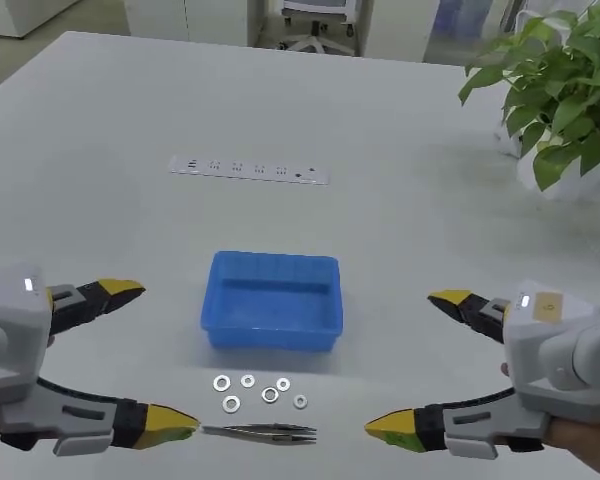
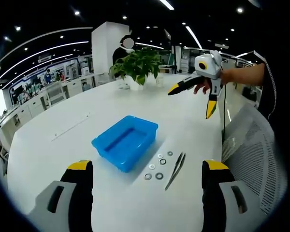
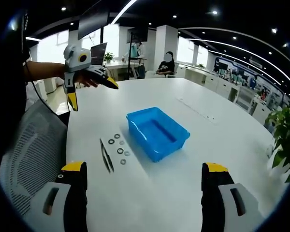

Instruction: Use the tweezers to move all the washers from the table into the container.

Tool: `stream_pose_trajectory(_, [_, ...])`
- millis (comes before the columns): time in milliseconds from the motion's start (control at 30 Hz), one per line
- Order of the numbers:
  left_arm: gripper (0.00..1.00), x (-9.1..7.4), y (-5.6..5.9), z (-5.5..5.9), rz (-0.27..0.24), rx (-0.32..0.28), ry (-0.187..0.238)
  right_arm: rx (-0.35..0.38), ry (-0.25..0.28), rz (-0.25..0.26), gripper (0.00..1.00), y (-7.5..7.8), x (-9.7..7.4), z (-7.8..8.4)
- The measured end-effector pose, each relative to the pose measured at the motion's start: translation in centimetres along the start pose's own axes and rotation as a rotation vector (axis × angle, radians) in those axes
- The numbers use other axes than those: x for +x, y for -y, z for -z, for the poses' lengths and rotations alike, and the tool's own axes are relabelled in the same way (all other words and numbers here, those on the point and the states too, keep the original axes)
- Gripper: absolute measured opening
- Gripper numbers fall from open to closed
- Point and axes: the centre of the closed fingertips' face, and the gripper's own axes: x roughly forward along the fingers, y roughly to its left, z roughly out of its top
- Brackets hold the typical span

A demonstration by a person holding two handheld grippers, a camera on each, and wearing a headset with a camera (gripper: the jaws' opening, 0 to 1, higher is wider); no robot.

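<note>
The washers [image 1: 270, 395], six small shiny metal rings, lie loose on the table [image 1: 100, 130] in the lower middle of the head view. In the two gripper views they shrink to specks too small to count with any confidence. Just below them the tweezers [image 1: 260, 431] lie flat, a thin silvery sliver apart from both grippers; I can't make out which end is the pointed one. Just above the washers sits the container [image 1: 272, 300], a shallow blue plastic tray with rounded corners and a bare floor. The left gripper [image 1: 155, 355] is at the lower left and the right gripper [image 1: 410, 362] at the lower right. Each has its black, yellow-tipped jaws spread wide with nothing between them, and their pale grey bodies are cut off by the frame edges. The tabletop is smooth, matte and white. A long flat white power strip [image 1: 248, 169] lies in the upper middle. A leafy green plant [image 1: 560, 90] sits at the upper right, clipped by the edge. A mesh chair back [image 2: 246, 159] shows at the right of the left gripper view.
</note>
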Motion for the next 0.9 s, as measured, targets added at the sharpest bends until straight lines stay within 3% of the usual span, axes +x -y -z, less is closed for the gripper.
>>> stream_pose_trajectory(900, [0.99,-0.16,-0.13,-0.11,0.002,0.012,0.001,-0.011,-0.005,0.007,1.00,0.16,-0.30,0.00])
